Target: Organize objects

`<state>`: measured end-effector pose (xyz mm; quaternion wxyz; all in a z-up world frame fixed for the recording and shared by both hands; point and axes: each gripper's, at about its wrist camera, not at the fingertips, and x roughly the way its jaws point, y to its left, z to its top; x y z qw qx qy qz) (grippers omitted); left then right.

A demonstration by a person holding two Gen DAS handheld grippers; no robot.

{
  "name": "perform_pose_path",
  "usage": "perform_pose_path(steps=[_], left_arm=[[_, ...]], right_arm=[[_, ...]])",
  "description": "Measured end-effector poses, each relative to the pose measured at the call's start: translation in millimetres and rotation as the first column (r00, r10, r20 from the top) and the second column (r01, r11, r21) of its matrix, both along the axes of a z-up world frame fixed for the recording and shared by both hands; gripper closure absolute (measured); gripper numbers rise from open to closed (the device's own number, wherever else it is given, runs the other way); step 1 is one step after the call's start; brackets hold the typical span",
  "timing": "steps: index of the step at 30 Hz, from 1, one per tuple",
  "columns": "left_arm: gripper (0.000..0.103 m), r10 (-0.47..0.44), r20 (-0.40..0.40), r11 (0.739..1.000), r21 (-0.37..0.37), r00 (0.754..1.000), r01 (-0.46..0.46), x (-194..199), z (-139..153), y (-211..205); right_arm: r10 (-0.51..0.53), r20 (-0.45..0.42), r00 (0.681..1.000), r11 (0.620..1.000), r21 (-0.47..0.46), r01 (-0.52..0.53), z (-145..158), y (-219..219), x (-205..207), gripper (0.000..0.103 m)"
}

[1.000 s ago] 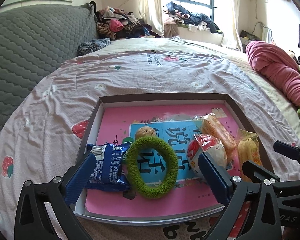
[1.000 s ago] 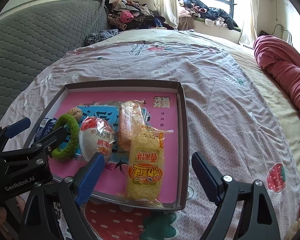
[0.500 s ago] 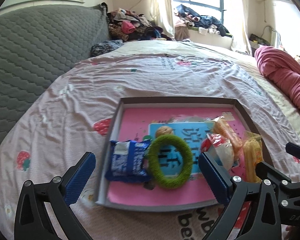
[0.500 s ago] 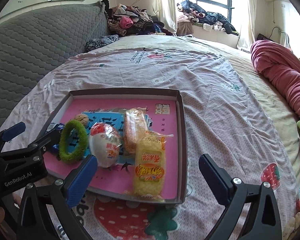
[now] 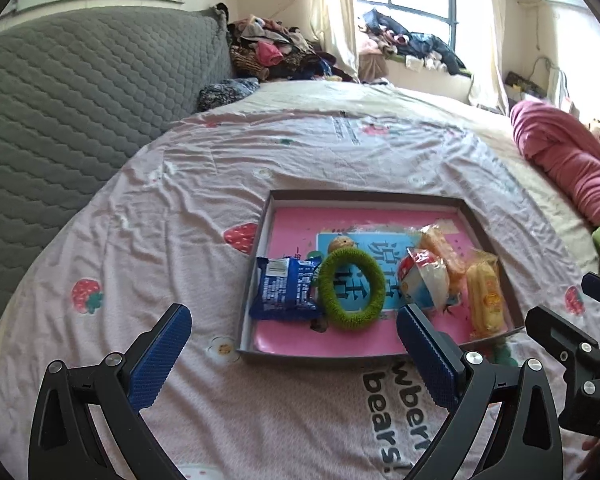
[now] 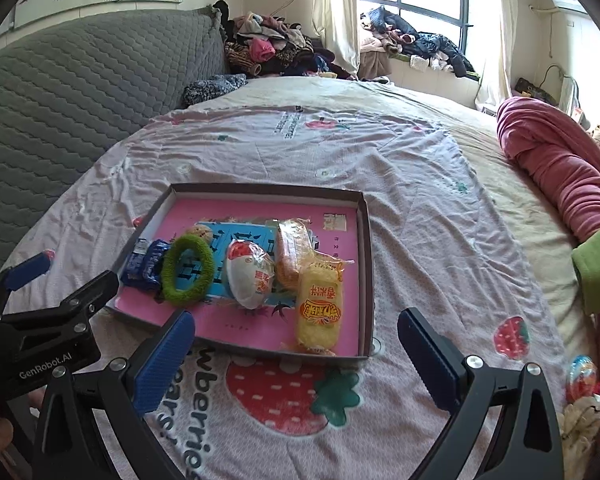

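Both the left gripper [image 5: 294,354] and the right gripper [image 6: 296,354] gape wide and hold nothing, above the bedsheet [image 6: 420,208] near the tray [image 6: 366,248]. Inside the tray lie a blue packet [image 5: 286,288], a green ring [image 5: 351,289], a white egg-shaped pack [image 6: 249,278] and a yellow snack [image 6: 319,308]

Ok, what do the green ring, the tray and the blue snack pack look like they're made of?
Green ring: soft fuzzy fabric, probably terry or chenille; its surface is matte and nubbly, like a hair tie.
Tray: looks like cardboard, a box lid with thin, straight, brown-grey walls and a pale inner face.
Blue snack pack: glossy plastic film; it wrinkles and shows crimped ends.
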<state>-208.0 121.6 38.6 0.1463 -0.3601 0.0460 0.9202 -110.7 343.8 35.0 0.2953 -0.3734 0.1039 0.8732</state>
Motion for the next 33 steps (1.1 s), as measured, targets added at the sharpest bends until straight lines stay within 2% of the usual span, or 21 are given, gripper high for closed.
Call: perform_pose_path(steps=[9, 17, 33], left_arm=[[0.001, -0.001, -0.015, 1.0, 0.024, 1.0, 0.001, 22.8, 37.9, -16.2], [0.001, -0.011, -0.051, 0.999, 0.036, 0.999, 0.012, 45.6, 70.4, -31.3], [0.001, -0.018, -0.075, 0.999, 0.05, 0.997, 0.022, 88.2, 102.3, -60.1]], right_arm=[[-0.002, -0.024, 1.0, 0.999, 0.032, 0.003, 40.0, -21.0, 15.3, 0.001], [-0.001, -0.032, 0.999, 0.999, 0.041, 0.002, 59.5, -41.1, 28.8, 0.001], [-0.007, -0.041, 0.999, 0.997, 0.072, 0.01, 91.1, -79.7, 64.0, 0.001]])
